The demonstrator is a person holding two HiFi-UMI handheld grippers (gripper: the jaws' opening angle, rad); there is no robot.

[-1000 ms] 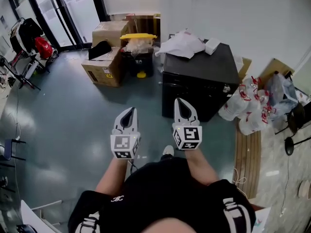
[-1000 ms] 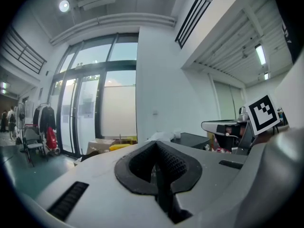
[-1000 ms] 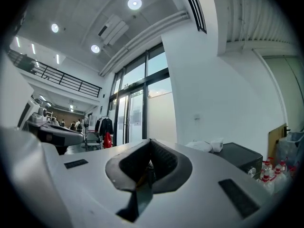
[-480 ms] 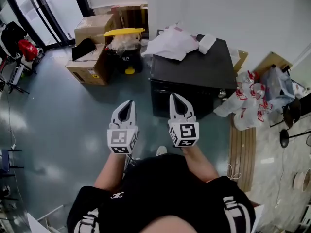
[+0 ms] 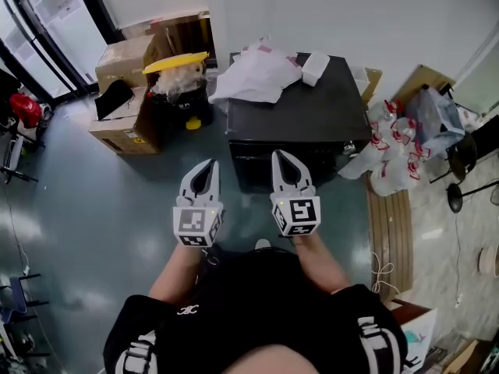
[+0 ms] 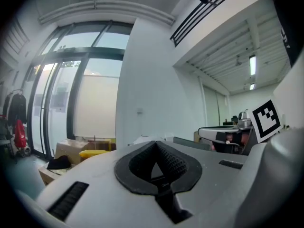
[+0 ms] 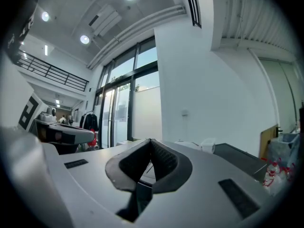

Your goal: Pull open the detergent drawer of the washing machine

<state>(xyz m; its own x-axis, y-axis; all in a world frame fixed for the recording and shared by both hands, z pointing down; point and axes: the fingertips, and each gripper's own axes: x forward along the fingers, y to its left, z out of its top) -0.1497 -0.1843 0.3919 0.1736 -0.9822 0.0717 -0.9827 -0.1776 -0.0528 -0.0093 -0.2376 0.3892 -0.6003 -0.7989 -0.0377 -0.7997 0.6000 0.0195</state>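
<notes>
You hold both tools level in front of you, side by side and apart, over the grey-green floor [image 5: 86,193]. Your left tool [image 5: 207,167], a pale grey two-jaw clamp with a square-marker cube at its rear, has its jaws together. In the left gripper view the ribbed black pads meet at the tip with nothing caught between them. Your right tool [image 5: 281,159], of the same build, is likewise closed and empty in the right gripper view.

The black box-shaped washing machine [image 5: 312,115] stands on the floor just ahead of you, its back toward the white wall [image 5: 351,14]. In the head view your right tool points at its front face, and your left tool points just beside its front left corner. Both stop short of it. The detergent drawer belongs to that front face, but the steep view from above does not let you pick it out.

A crumpled white sheet [image 5: 253,76] lies at the far left corner of the machine's top, and a small white box [image 5: 315,67] sits at the far edge. A black bin with a yellow lid [image 5: 175,65] and brown cardboard boxes [image 5: 121,92] stand on the floor to the left. White plastic bags with red print [image 5: 390,142] are heaped against the right side.
</notes>
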